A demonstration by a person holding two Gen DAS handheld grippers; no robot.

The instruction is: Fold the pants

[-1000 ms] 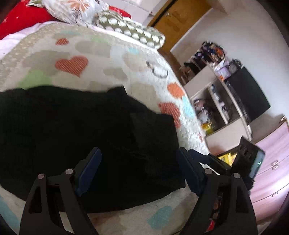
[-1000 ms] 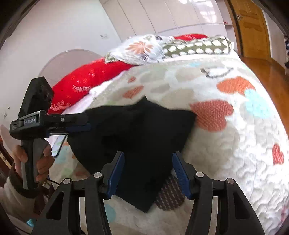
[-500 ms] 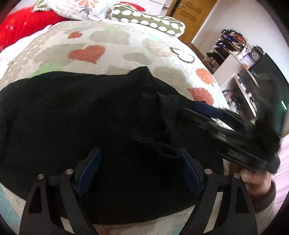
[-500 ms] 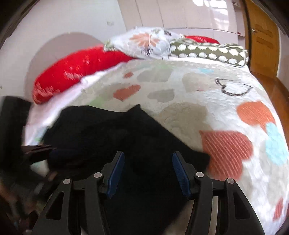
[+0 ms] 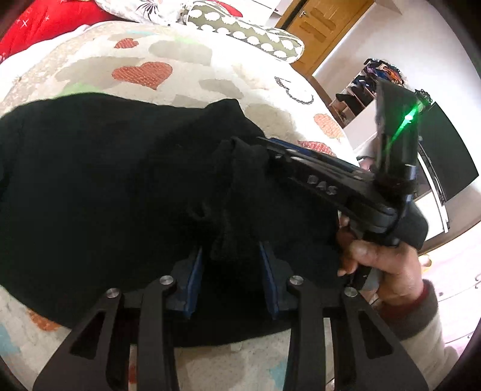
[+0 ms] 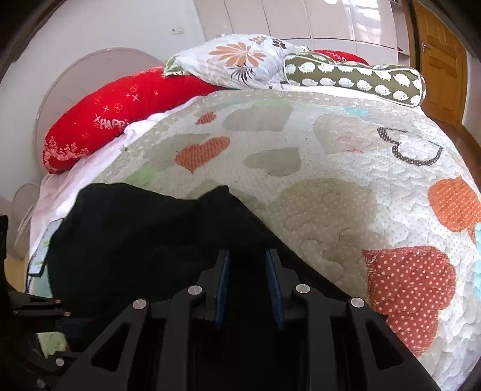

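The black pants (image 5: 105,186) lie spread on the heart-patterned quilt (image 5: 186,72). My left gripper (image 5: 231,258) has narrowed around a raised bunch of the black cloth at the near edge. My right gripper (image 5: 264,144) reaches in from the right and is pinched on a fold of the same cloth. In the right wrist view the right gripper (image 6: 247,264) is narrowed with the black pants (image 6: 144,234) between its blue pads.
Red, floral and dotted pillows (image 6: 249,60) lie at the head of the bed. A phone (image 6: 45,246) lies at the bed's left edge. A shelf unit (image 5: 366,87), a dark screen (image 5: 445,162) and a wooden door (image 5: 324,27) stand beyond the bed's right side.
Both grippers have gone from wide open to closed on the pants. The right gripper came in over the cloth from the right, and a bunch of fabric has lifted.
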